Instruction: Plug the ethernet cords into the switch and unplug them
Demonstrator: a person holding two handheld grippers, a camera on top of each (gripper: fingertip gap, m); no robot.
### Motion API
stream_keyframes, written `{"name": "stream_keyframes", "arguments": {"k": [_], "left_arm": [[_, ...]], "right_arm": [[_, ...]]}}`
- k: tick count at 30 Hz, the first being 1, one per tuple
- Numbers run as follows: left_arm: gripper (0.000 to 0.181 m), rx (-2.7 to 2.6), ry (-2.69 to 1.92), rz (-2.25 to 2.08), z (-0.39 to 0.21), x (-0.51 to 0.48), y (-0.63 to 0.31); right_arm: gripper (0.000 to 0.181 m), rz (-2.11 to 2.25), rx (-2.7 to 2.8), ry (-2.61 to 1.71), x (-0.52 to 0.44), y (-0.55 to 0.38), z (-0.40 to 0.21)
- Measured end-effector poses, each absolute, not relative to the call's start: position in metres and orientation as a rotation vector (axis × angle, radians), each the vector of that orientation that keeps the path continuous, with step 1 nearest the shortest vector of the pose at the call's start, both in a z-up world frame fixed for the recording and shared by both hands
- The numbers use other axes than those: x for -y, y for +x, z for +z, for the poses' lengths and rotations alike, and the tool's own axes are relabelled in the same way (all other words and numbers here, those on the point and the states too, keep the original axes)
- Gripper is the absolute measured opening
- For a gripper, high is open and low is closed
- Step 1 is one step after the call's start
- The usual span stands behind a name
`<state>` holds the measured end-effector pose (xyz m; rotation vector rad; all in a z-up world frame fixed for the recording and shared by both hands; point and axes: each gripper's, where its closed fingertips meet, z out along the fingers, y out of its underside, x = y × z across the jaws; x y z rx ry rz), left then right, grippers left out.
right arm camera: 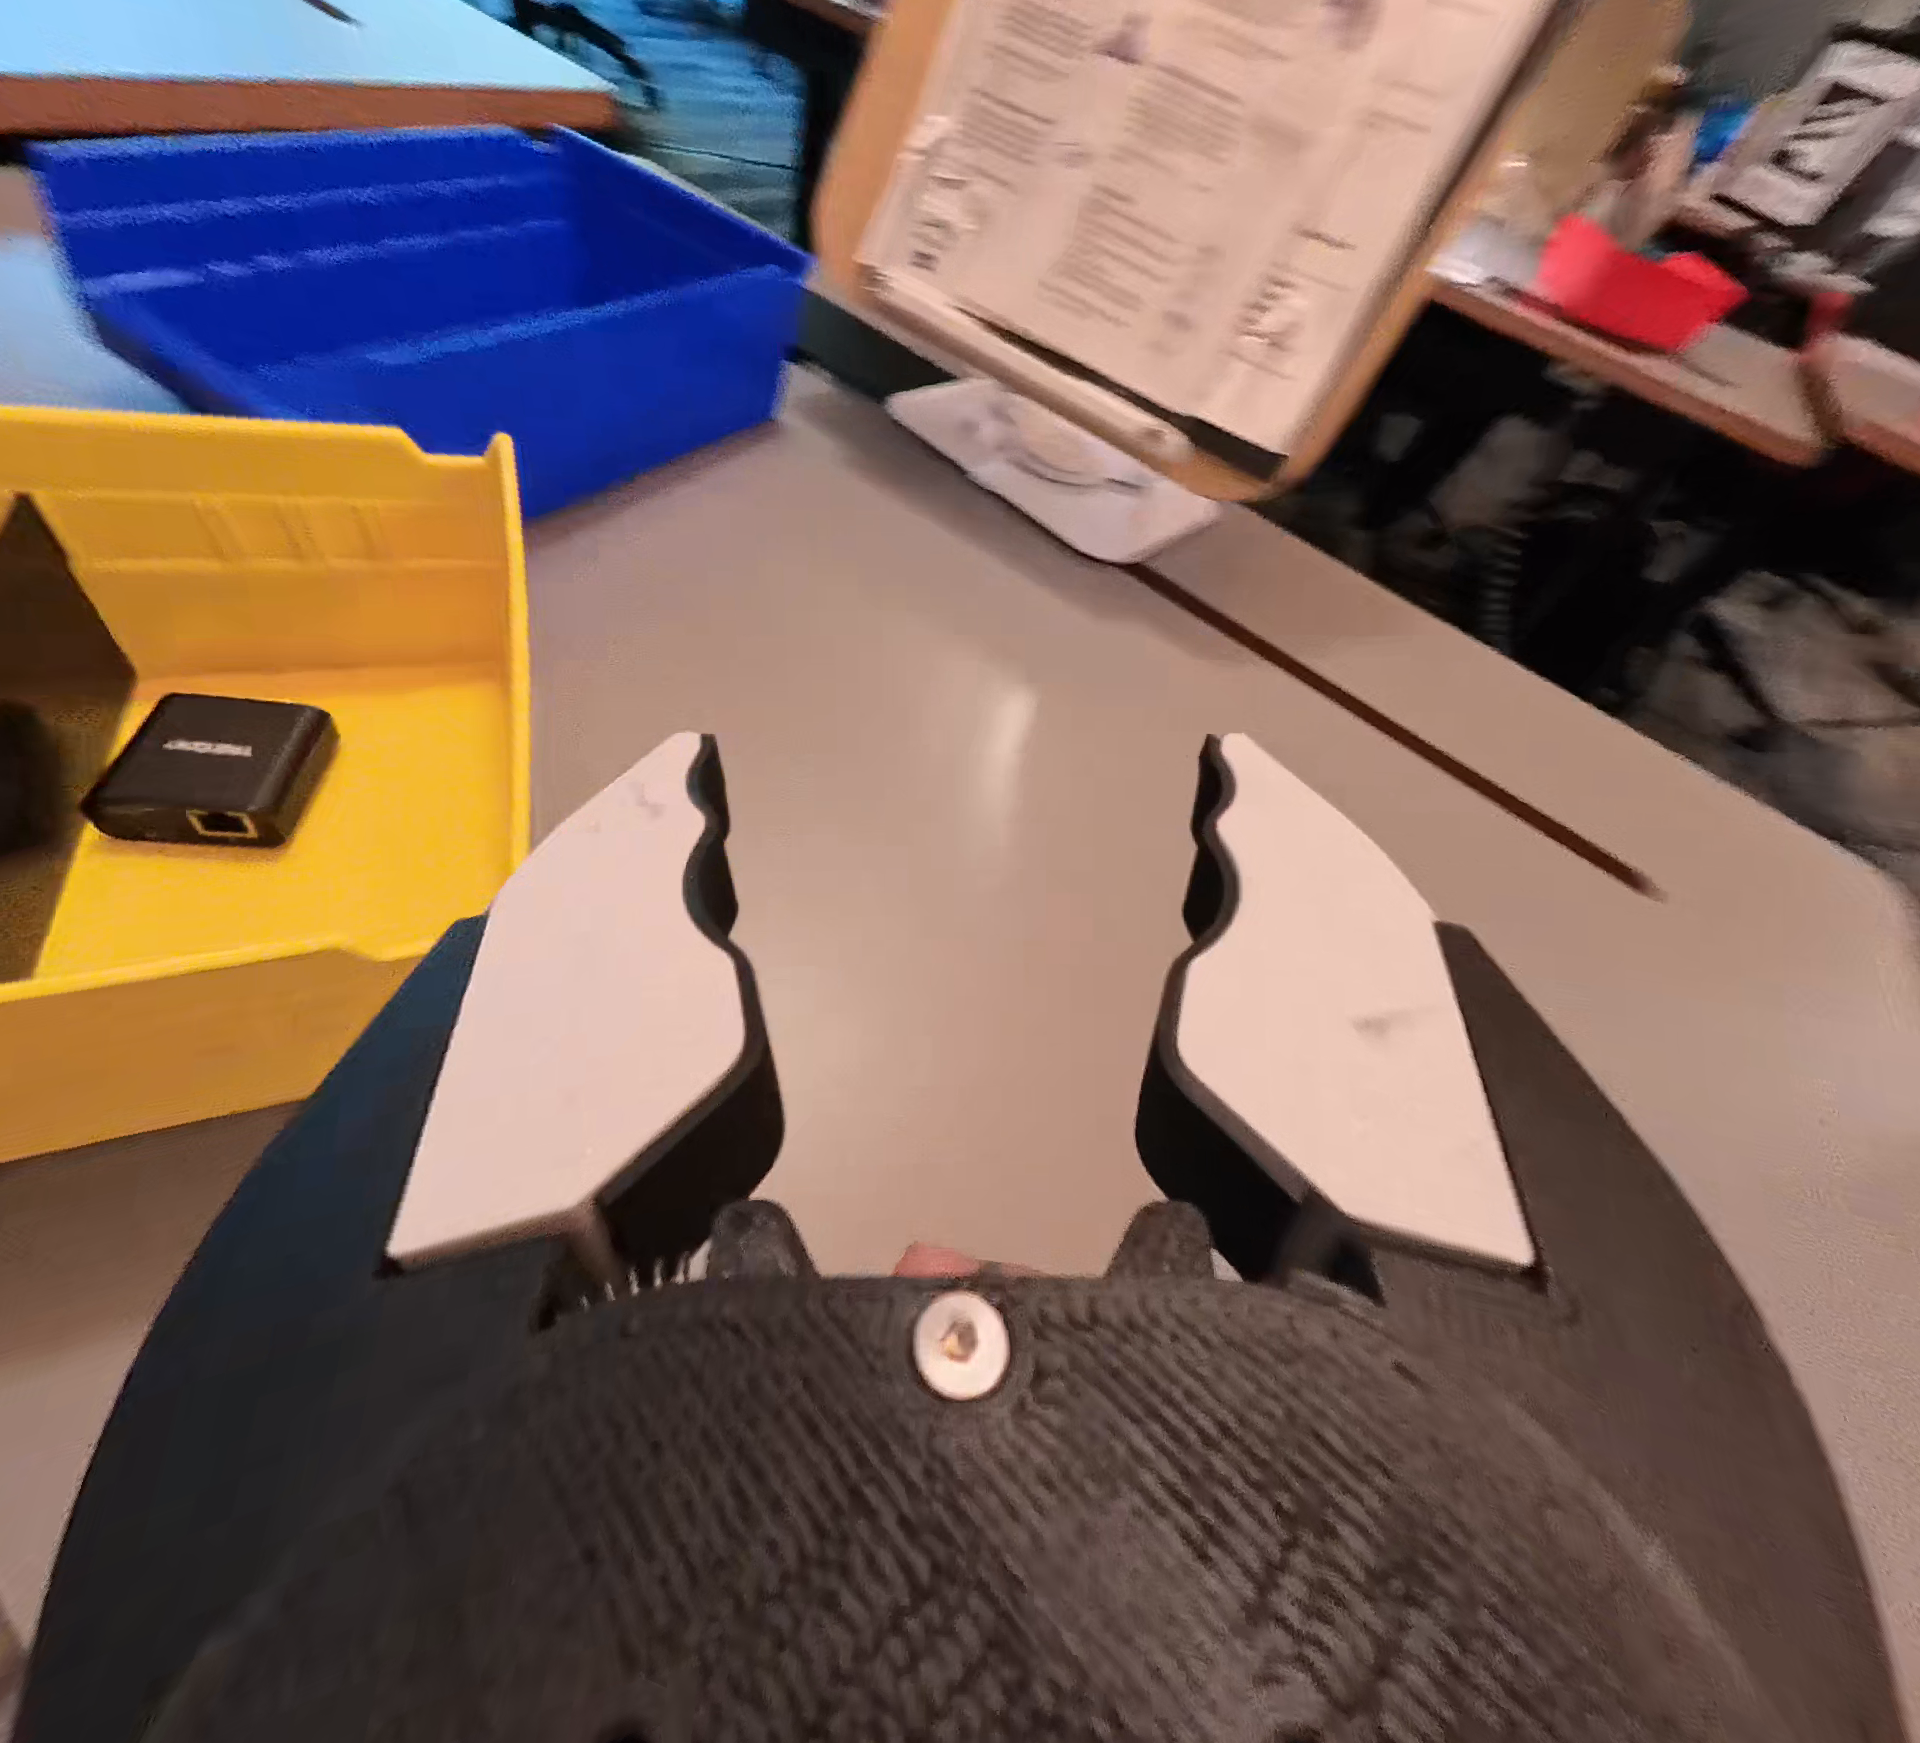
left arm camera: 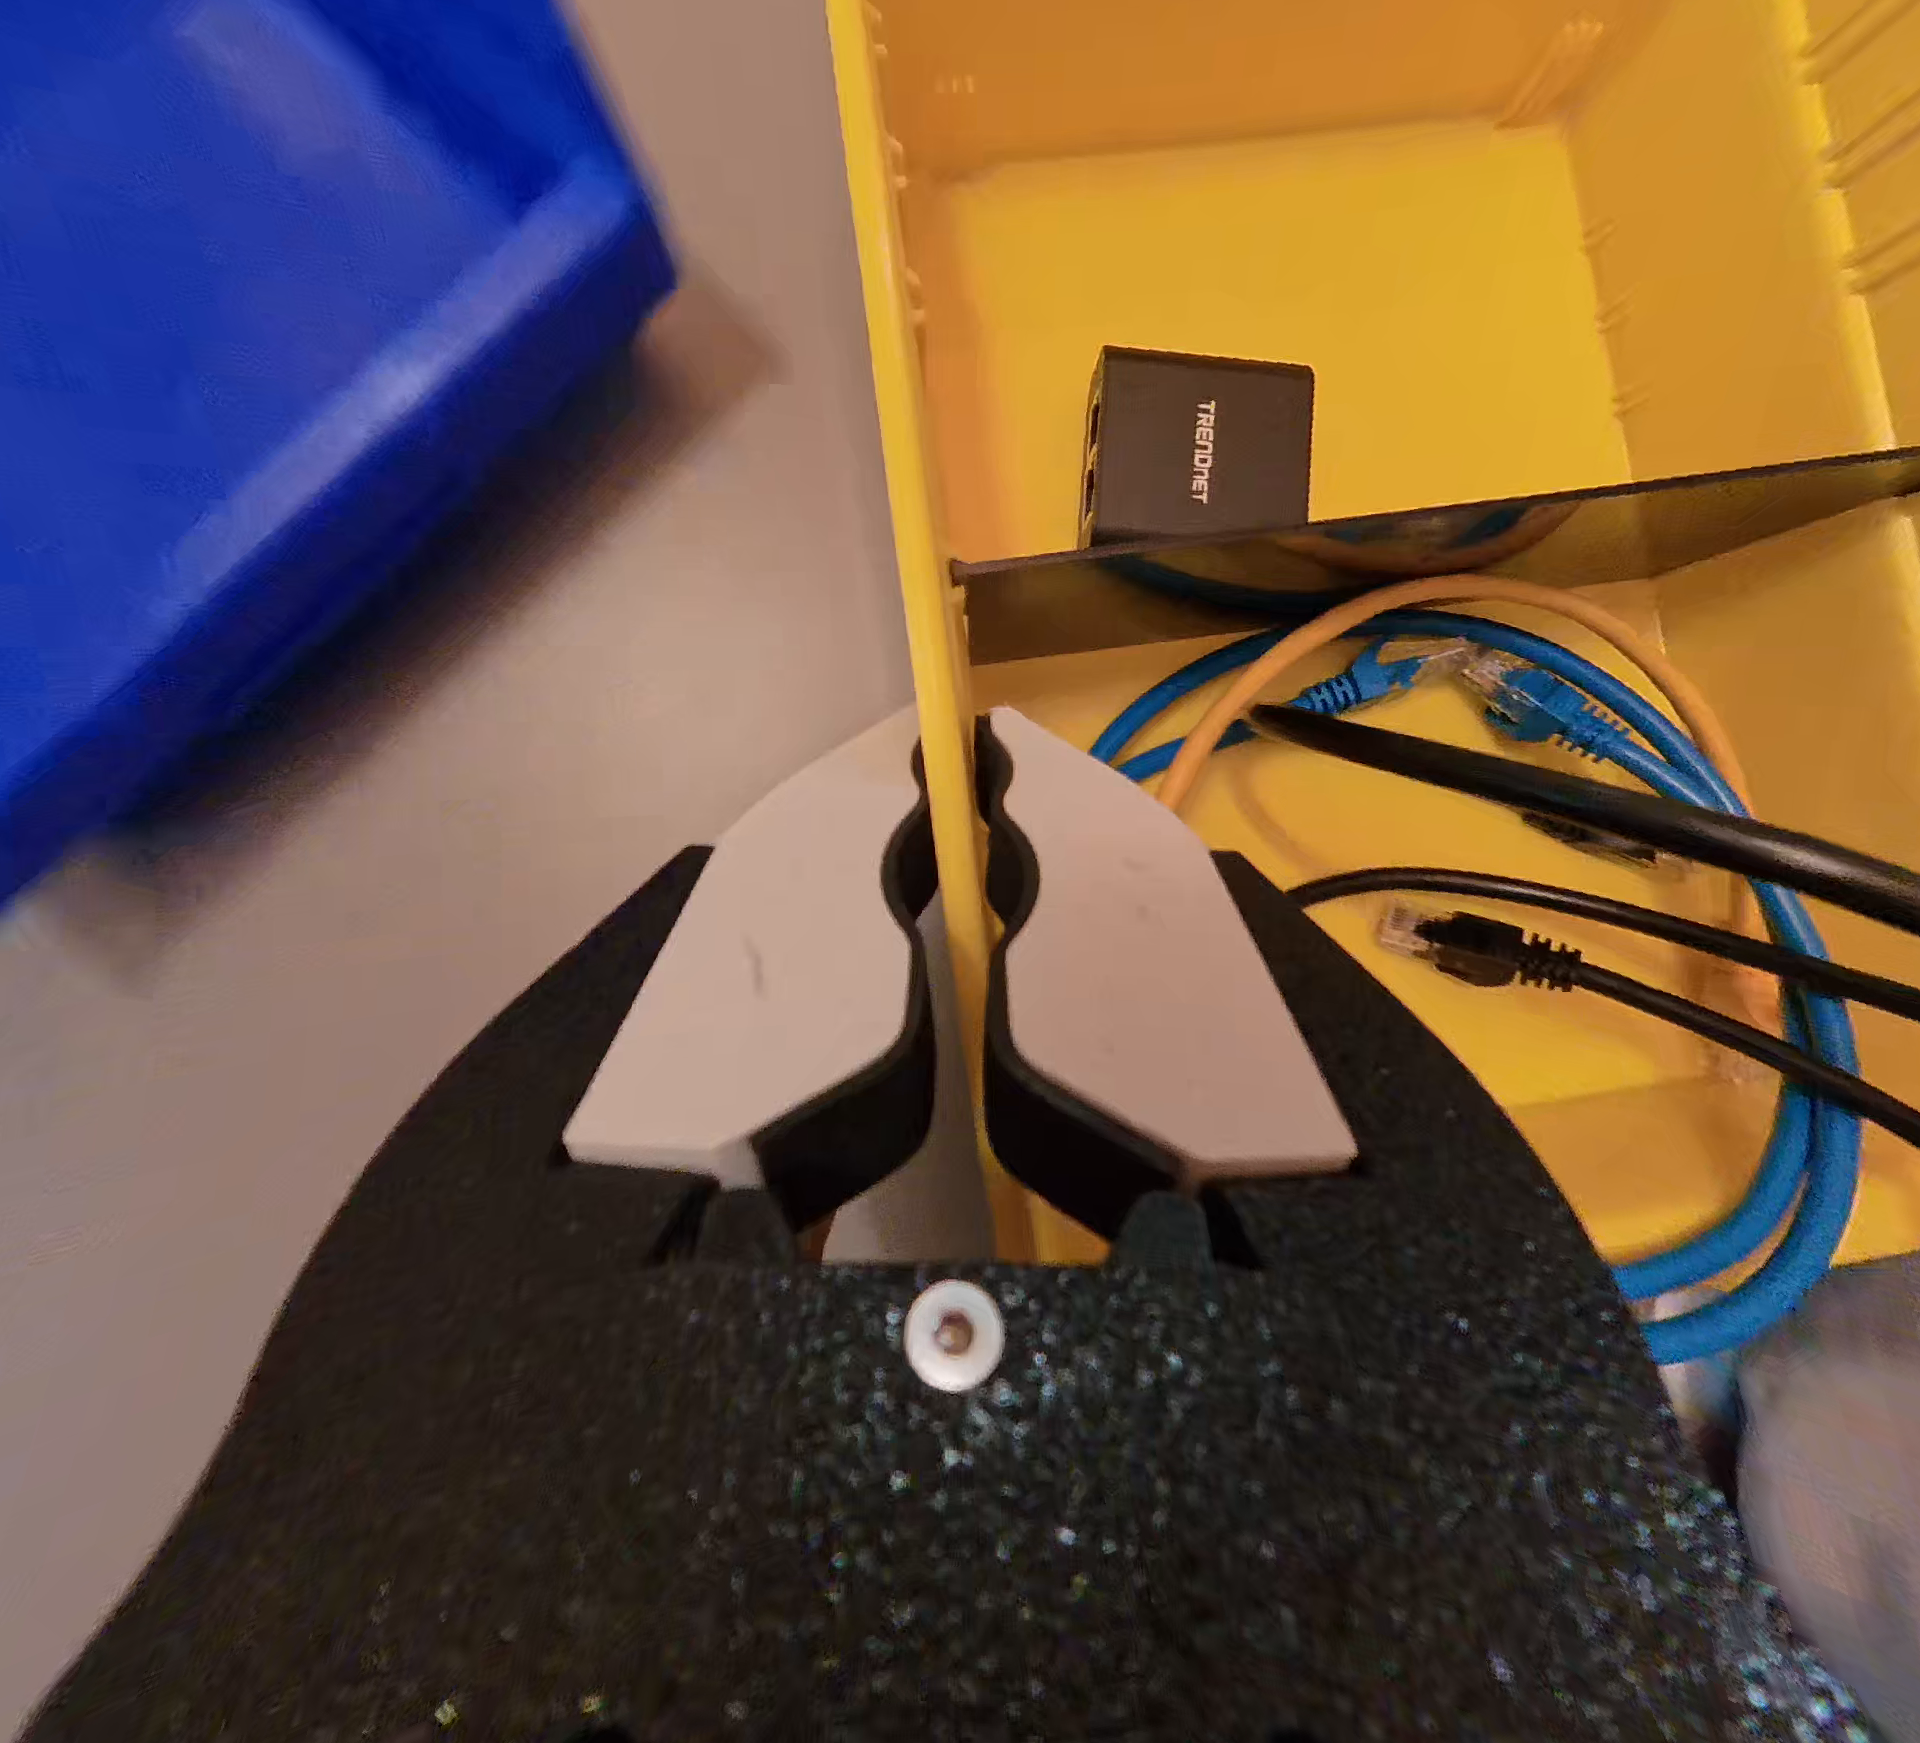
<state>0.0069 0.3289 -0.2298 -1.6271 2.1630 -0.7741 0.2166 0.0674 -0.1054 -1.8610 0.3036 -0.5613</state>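
left fingers clamped on the yellow bin wall, right fingers spread over bare surface

the left gripper (left arm camera: 954, 753) has its fingers (left arm camera: 800, 955) closed onto the side wall of the yellow bin (left arm camera: 1247, 10), one finger outside the wall and one inside, the thin yellow edge pinched between them. a black divider (left arm camera: 1455, 550) splits the bin into two compartments. in the far compartment the black switch (left arm camera: 1200, 452) lies flat on the bin floor, close to the gripped wall and just behind the divider. the near compartment holds the ethernet cords: a blue cord (left arm camera: 1813, 1018) looped around, an orange cord (left arm camera: 1475, 597) arcing over it, and black cords (left arm camera: 1621, 820) running in from the right, one with its clear-tipped plug (left arm camera: 1455, 945) lying loose on the bin floor. no cord reaches the switch.

the right gripper (right arm camera: 956, 758) hovers over the grey surface (right arm camera: 935, 633) with its fingers (right arm camera: 613, 987) wide apart and nothing between them. to its left sits the yellow bin, the switch in it with one port facing the camera. a blue bin (right arm camera: 436, 301) stands beyond the yellow one, and a tilted board with printed sheets (right arm camera: 1174, 155) rises at the far edge of the surface.
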Motion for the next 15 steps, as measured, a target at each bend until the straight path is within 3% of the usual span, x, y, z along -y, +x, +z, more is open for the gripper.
{"name": "stream_keyframes", "arguments": {"k": [7,15], "left_arm": [[0.003,-1.992,-1.816,-0.691,-0.229,-0.422,-0.118],[0.004,-1.547,-2.118,-0.581,-0.229,-0.509,-0.194]], "right_arm": [[0.109,-0.174,-0.247,-1.923,-0.244,0.159,-0.154],[0.108,-0.004,-0.537,-1.971,-0.386,0.161,-0.203]]}}
